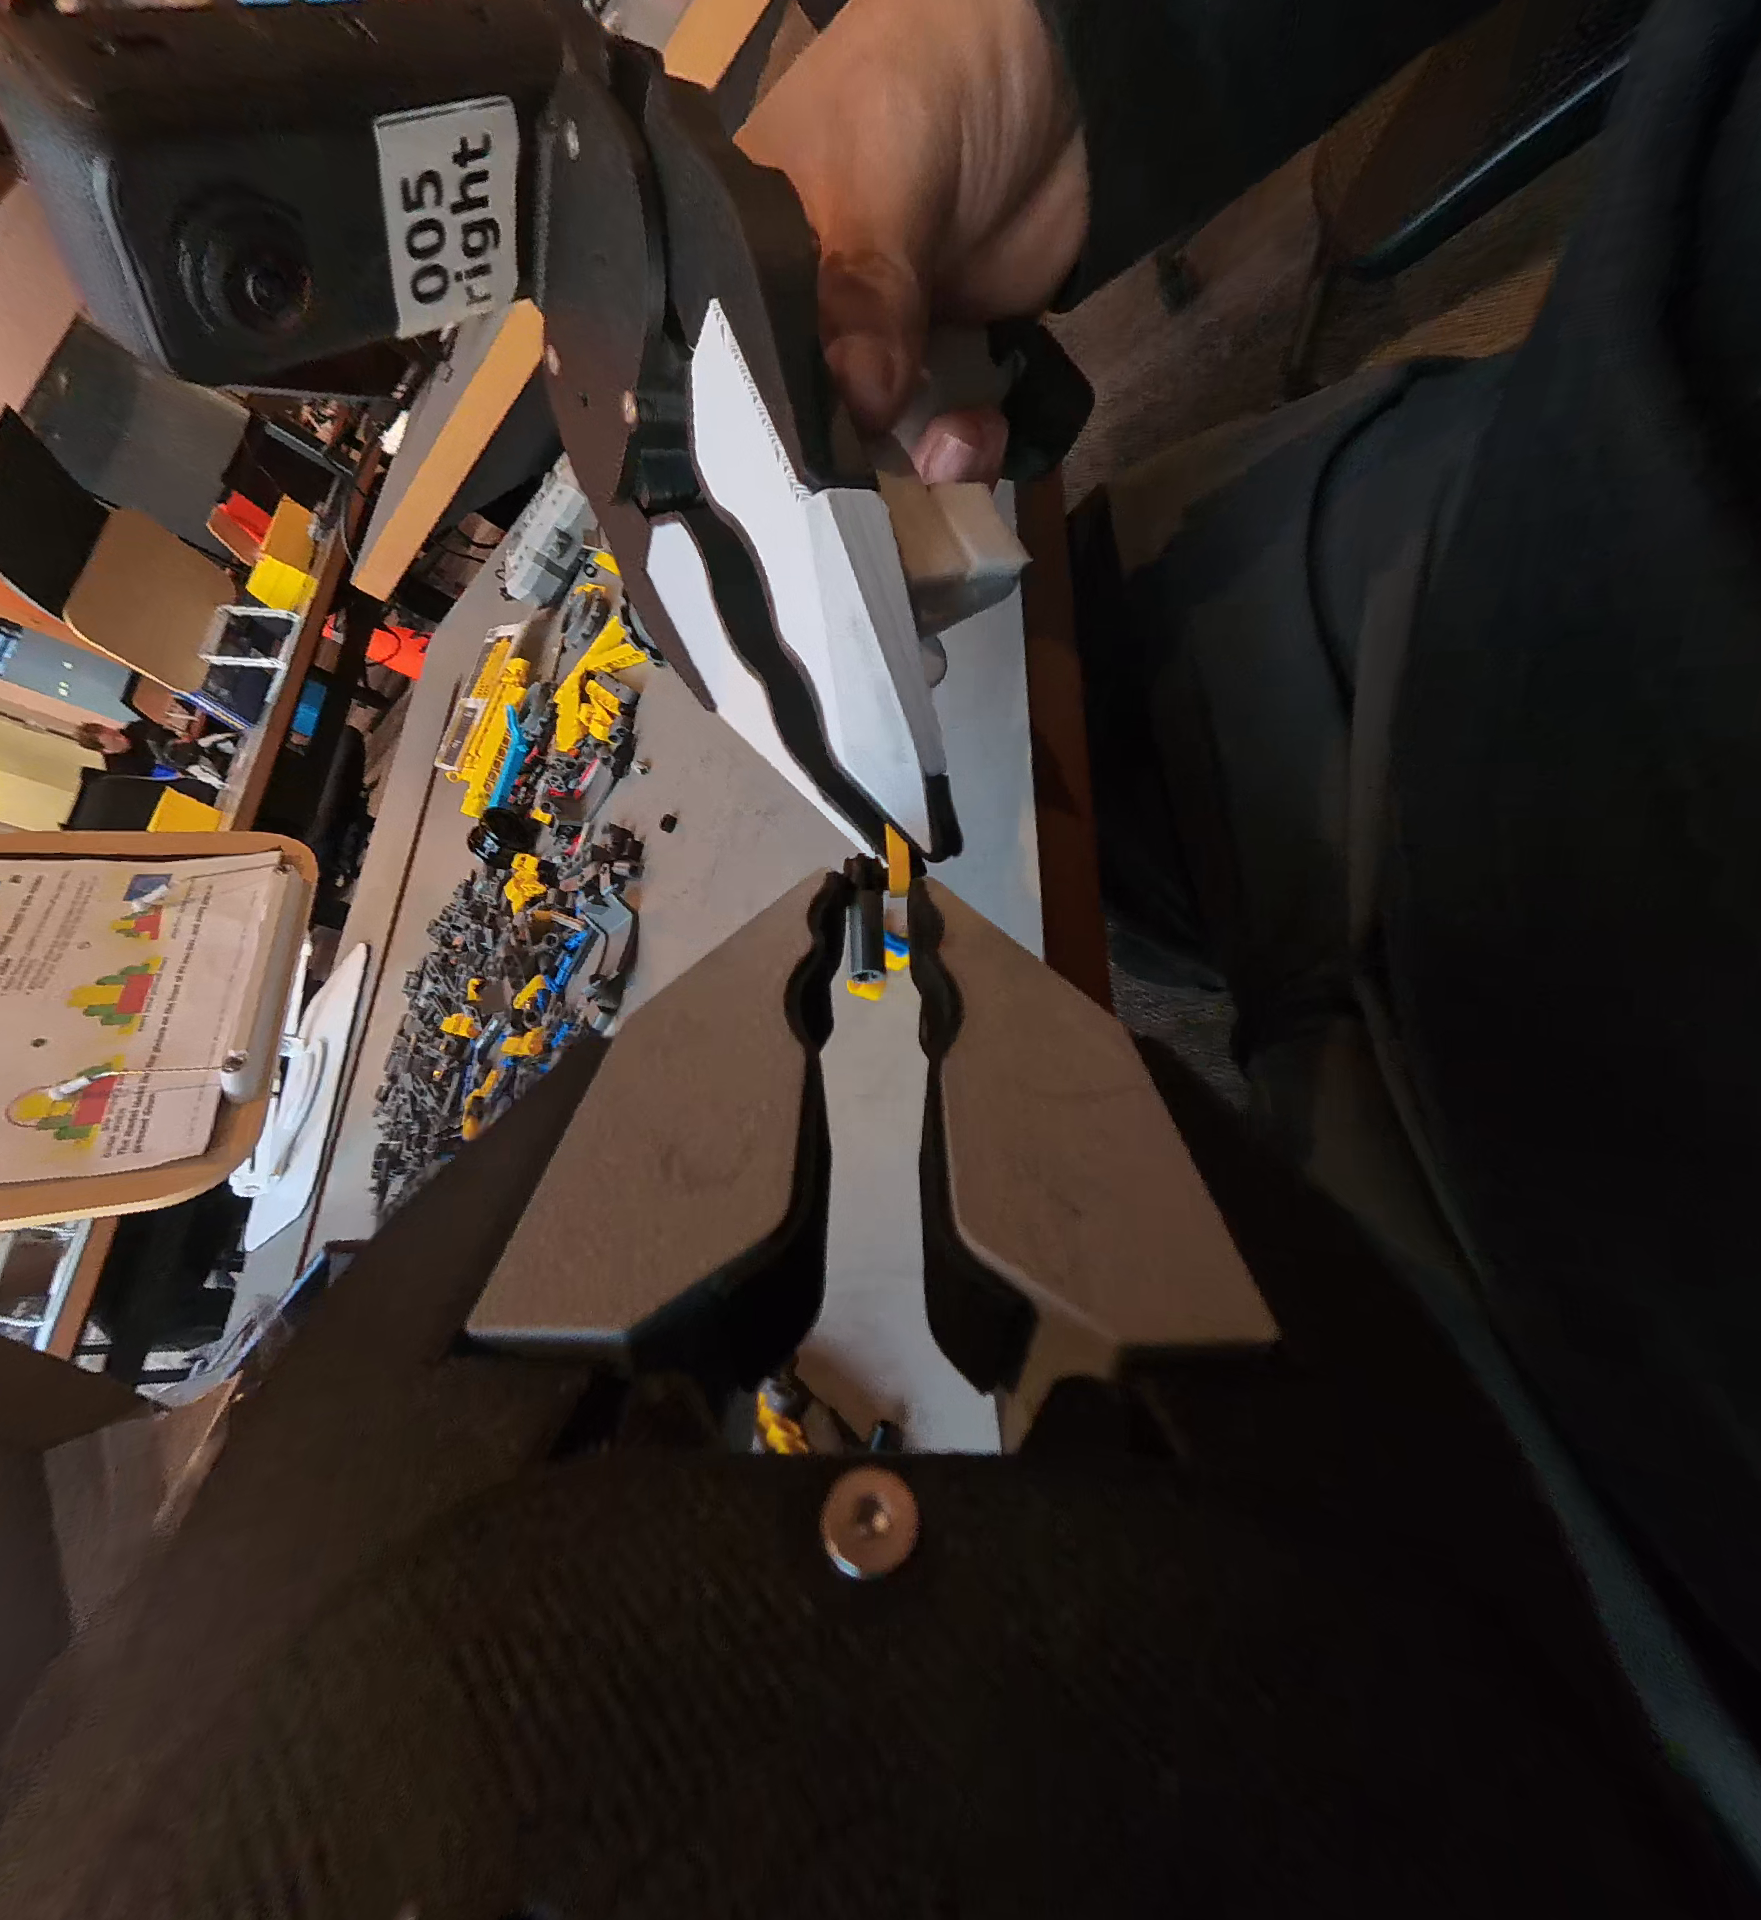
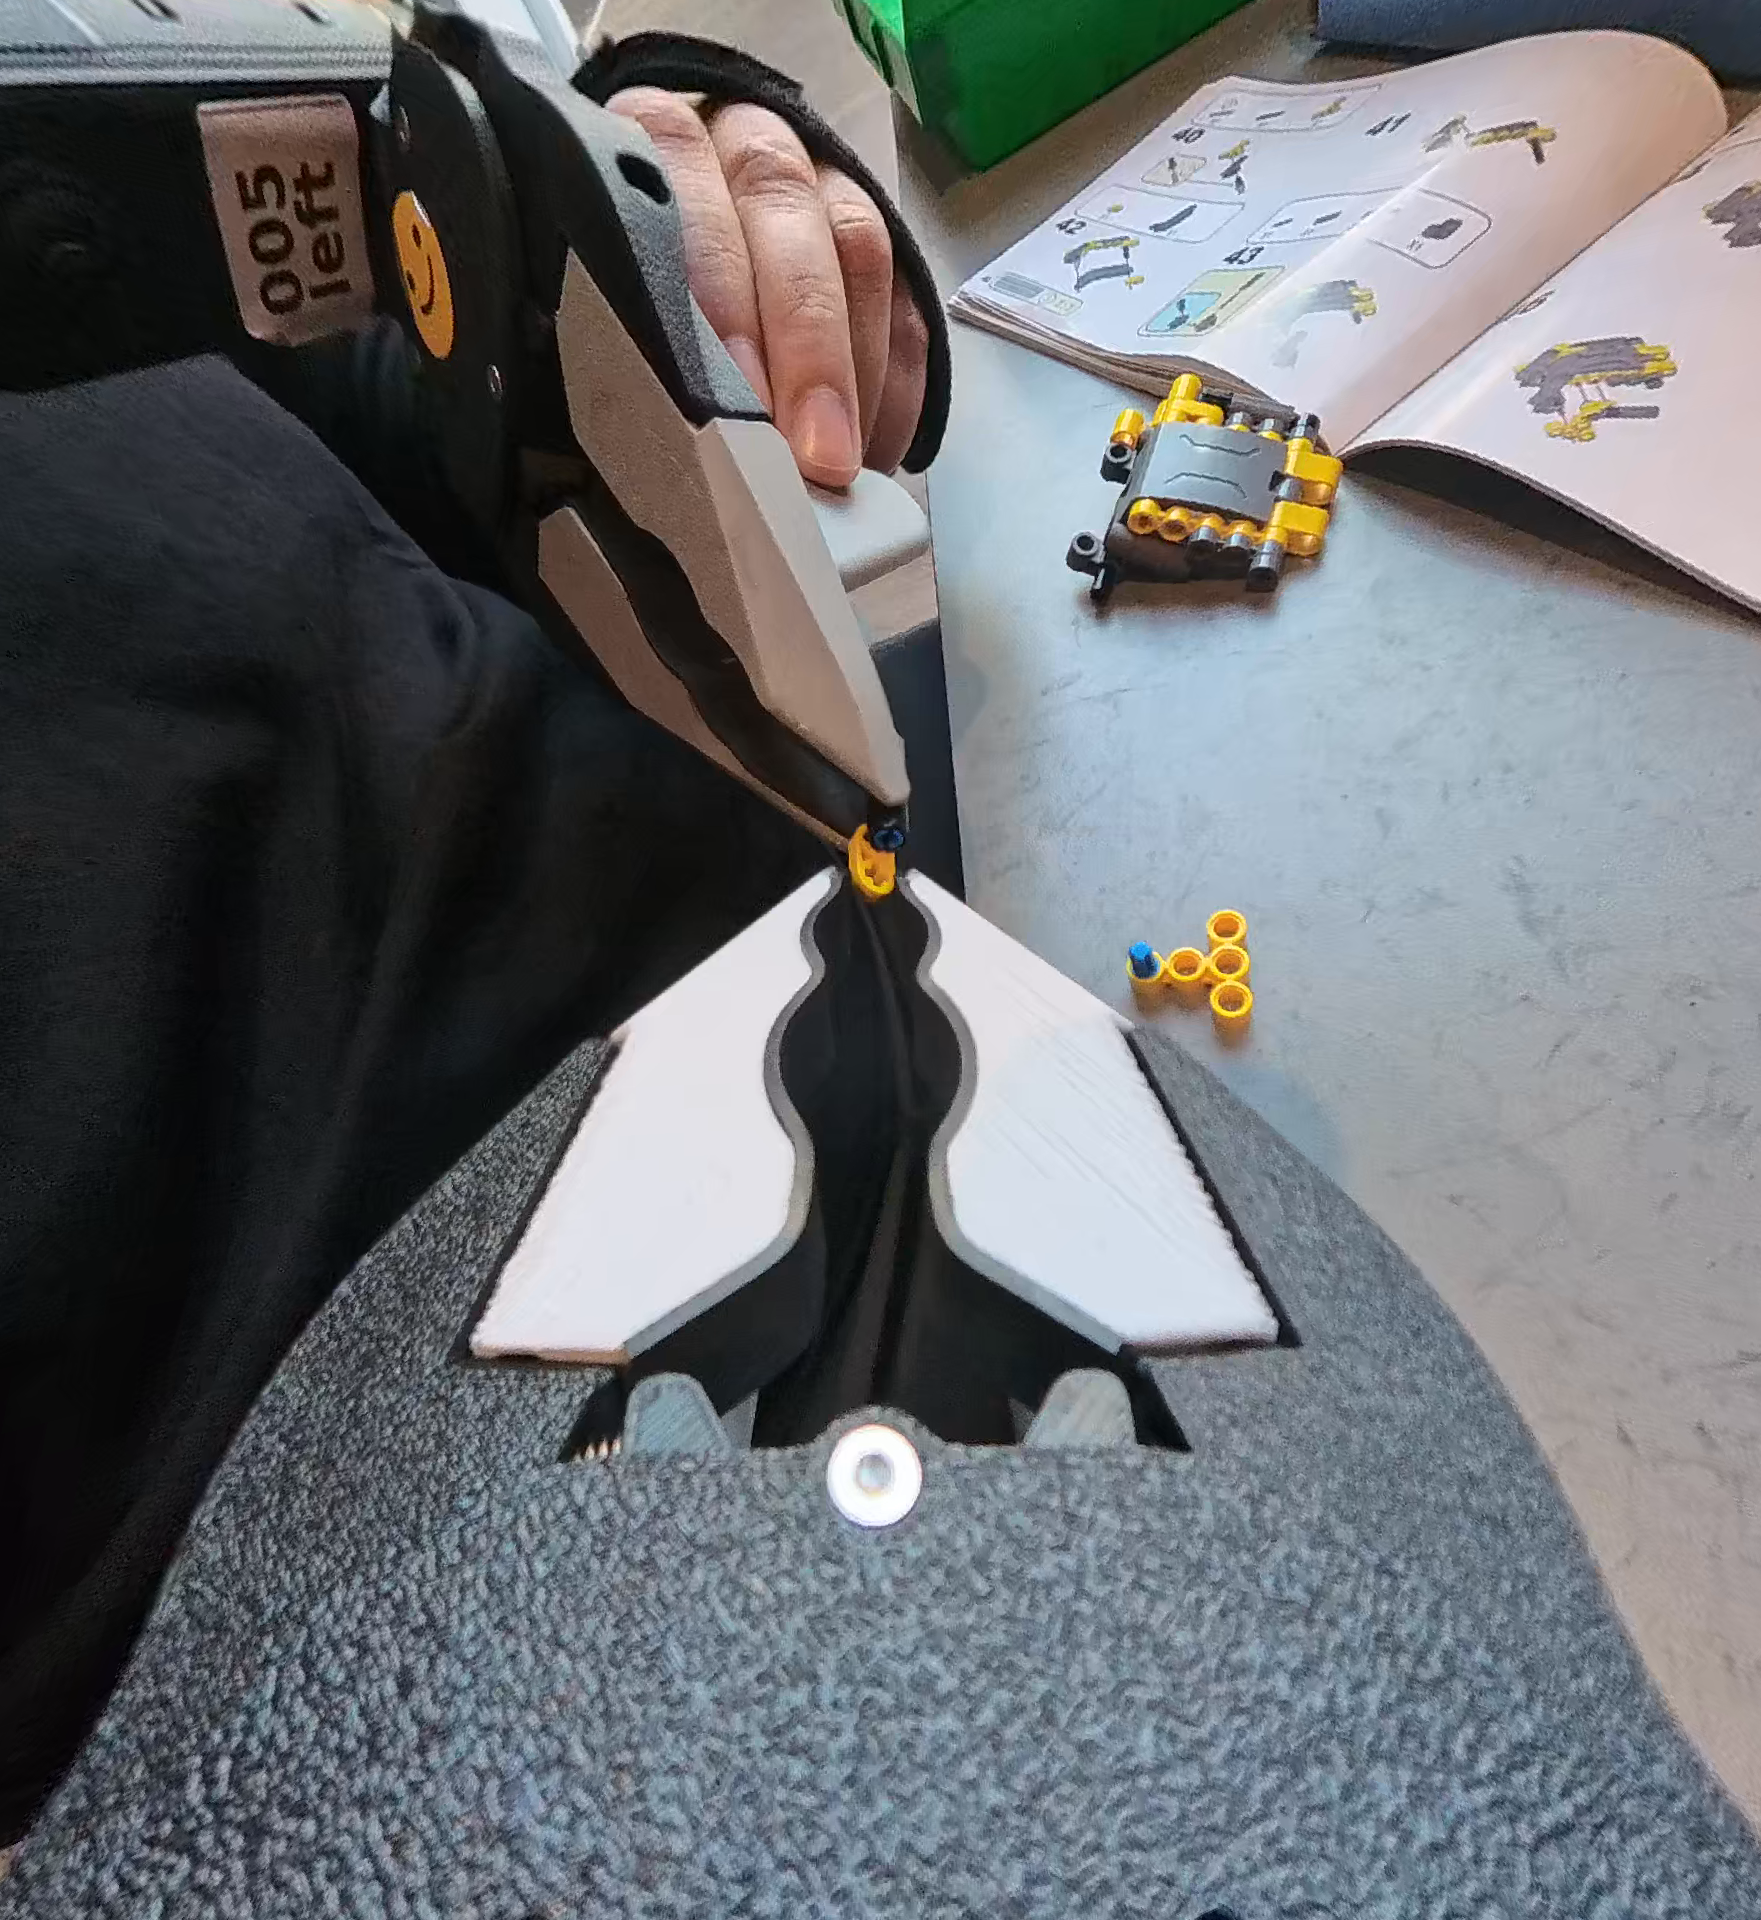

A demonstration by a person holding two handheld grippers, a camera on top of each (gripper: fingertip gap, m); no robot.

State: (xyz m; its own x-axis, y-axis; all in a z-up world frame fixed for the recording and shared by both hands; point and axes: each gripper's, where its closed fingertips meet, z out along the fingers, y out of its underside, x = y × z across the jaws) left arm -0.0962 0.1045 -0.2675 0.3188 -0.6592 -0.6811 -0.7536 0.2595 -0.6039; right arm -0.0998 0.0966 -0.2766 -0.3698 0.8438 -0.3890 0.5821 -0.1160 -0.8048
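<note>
Nearest, the left gripper [image 1: 876, 914] pinches a black pin assembly [image 1: 868, 940] so the right gripper [image 1: 902, 847], nipping a yellow piece [image 1: 897, 862], can meet it above the counter [image 1: 751, 810]; loose parts [image 1: 512, 935] lie left.

Right gripper [image 2: 871, 883], nearly closed, grips that yellow piece [image 2: 871, 862] tip-to-tip with the left gripper [image 2: 871, 816] over a dark lap; a yellow beam [image 2: 1203, 966], small assembly [image 2: 1219, 488] and booklet [image 2: 1427, 239] wait on the counter [image 2: 1375, 779], right.

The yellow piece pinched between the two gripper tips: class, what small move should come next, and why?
Probably a short, straight push of the right gripper toward the left gripper. The yellow piece is shut in the right tips and meets the blue pin and black part shut in the left, tip to tip, above the person's lap beside the grey table.
</note>
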